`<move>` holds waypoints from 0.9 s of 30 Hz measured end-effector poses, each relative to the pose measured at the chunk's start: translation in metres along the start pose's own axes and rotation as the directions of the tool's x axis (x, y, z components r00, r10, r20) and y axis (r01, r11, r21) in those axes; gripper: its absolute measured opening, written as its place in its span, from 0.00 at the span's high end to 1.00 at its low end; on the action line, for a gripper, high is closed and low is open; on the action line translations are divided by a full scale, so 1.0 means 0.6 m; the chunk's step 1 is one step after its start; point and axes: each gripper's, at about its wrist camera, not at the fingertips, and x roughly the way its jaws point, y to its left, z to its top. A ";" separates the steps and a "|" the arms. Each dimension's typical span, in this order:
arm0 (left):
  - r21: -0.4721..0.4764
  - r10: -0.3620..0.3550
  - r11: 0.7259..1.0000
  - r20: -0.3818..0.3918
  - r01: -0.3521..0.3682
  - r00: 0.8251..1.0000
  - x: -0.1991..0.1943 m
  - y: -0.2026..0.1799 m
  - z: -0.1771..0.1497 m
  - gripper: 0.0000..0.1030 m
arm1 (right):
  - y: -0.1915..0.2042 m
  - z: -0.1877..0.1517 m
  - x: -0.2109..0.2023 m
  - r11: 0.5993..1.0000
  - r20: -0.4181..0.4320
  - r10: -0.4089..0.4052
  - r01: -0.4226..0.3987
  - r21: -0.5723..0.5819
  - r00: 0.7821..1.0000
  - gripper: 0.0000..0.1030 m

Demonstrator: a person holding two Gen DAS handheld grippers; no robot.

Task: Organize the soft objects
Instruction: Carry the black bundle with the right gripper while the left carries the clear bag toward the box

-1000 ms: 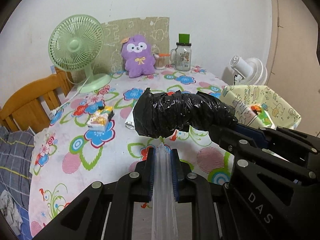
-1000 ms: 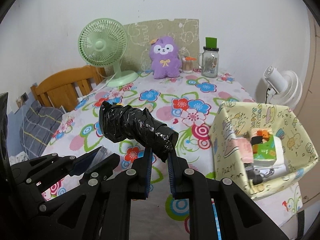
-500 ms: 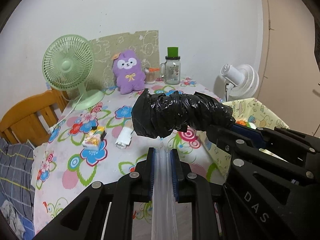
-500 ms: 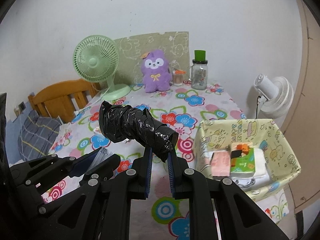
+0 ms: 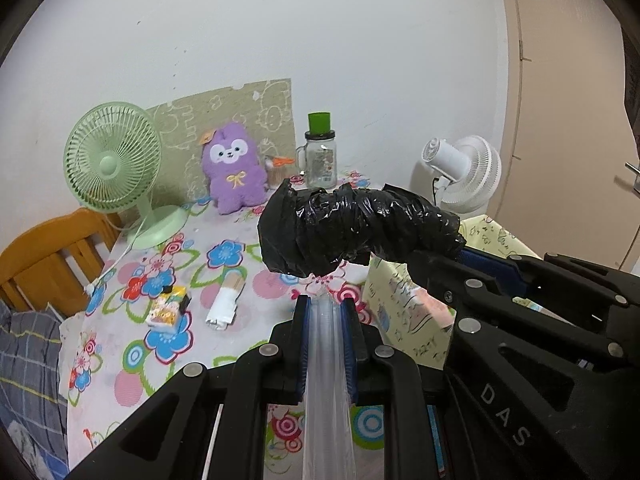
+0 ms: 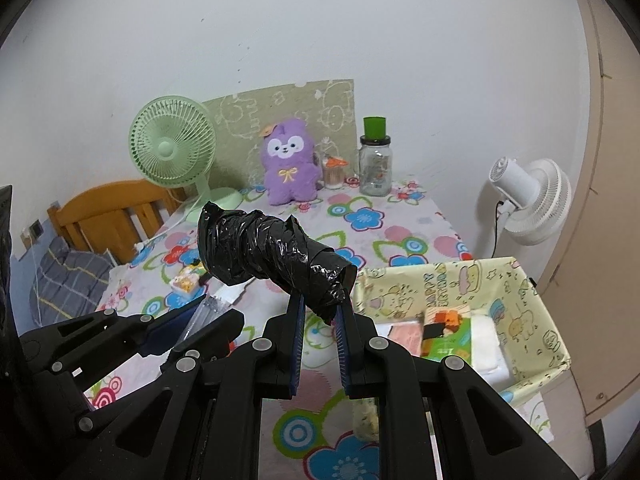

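A roll wrapped in crumpled black plastic point(image 5: 360, 232) hangs in the air over the flowered table point(image 5: 132, 392). My right gripper point(image 6: 318, 308) is shut on the near end of this black roll point(image 6: 272, 252). My left gripper point(image 5: 324, 300) is shut on a clear plastic strip point(image 5: 326, 360) that runs up to the roll's underside. In the left wrist view the right gripper point(image 5: 480, 264) reaches in from the right, just under the roll's end. In the right wrist view the left gripper point(image 6: 192, 312) sits low at the left with the clear strip in it.
A yellow printed fabric basket point(image 6: 520, 280) with tissue packs stands at the table's right edge. A purple plush point(image 5: 236, 176), green fan point(image 5: 112, 164) and glass jar point(image 5: 320, 160) line the back wall. A snack pack point(image 5: 168, 310) and a white bundle point(image 5: 226, 304) lie mid-table.
Both grippers have risen and drawn back together with the black roll and the clear strip. The table and basket now sit lower and farther off. Both grips are unchanged.
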 end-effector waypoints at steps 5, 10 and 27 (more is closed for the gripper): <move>0.010 -0.020 1.000 0.010 0.019 1.000 0.005 -0.018 0.013 0.88 | -0.020 0.008 -0.006 1.000 0.010 -0.021 0.021 0.006 1.000 0.83; 0.026 -0.046 0.999 0.011 0.046 0.999 0.013 -0.042 0.024 0.88 | -0.045 0.014 -0.010 0.999 0.013 -0.043 0.043 0.019 0.999 0.83; 0.071 -0.090 0.993 -0.003 0.090 0.996 0.044 -0.120 0.044 0.88 | -0.131 0.013 -0.013 0.994 0.008 -0.093 0.093 0.060 0.996 0.83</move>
